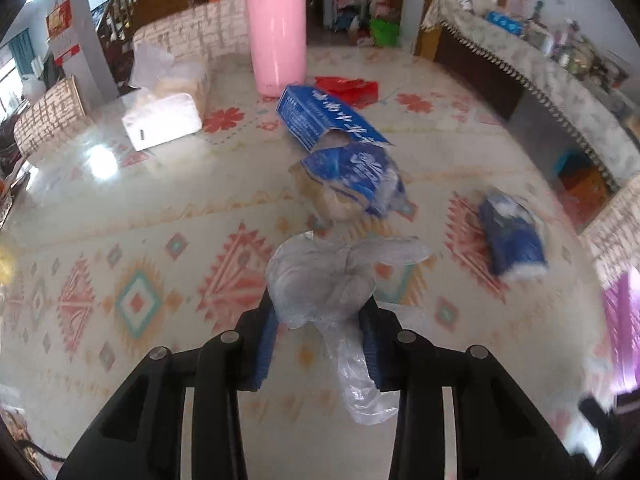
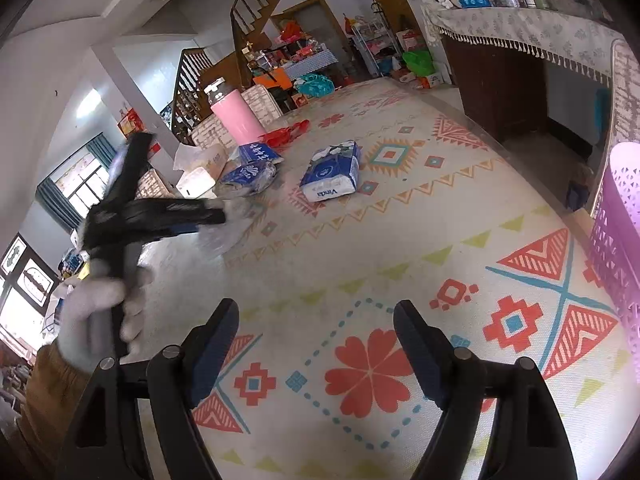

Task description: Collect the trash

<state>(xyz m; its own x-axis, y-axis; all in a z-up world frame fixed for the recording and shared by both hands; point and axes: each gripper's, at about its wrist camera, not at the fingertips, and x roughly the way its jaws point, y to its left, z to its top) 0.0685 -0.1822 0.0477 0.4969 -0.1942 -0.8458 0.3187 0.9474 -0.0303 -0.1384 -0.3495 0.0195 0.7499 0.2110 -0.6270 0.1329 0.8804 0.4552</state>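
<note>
A crumpled clear plastic bag (image 1: 320,276) sits between the blue pads of my left gripper (image 1: 320,304), which is shut on it just above the patterned tablecloth (image 1: 140,300); a tail of the bag hangs below the pads. In the right wrist view the left gripper (image 2: 216,216) is blurred, held by a white-gloved hand (image 2: 96,312), with the bag (image 2: 224,236) at its tip. My right gripper (image 2: 316,332) stands open over the cloth with nothing between its fingers. Further trash lies beyond: a torn blue box (image 1: 324,114), a crumpled blue wrapper (image 1: 356,180) and a red bag (image 1: 348,88).
A blue-and-white tissue pack (image 2: 332,172) lies mid-table. A pink bottle (image 1: 276,36) and a white tissue box (image 1: 160,120) stand at the far side. A purple lattice basket (image 2: 618,232) stands at the right edge. Chair backs with brick-pattern covers line the far side.
</note>
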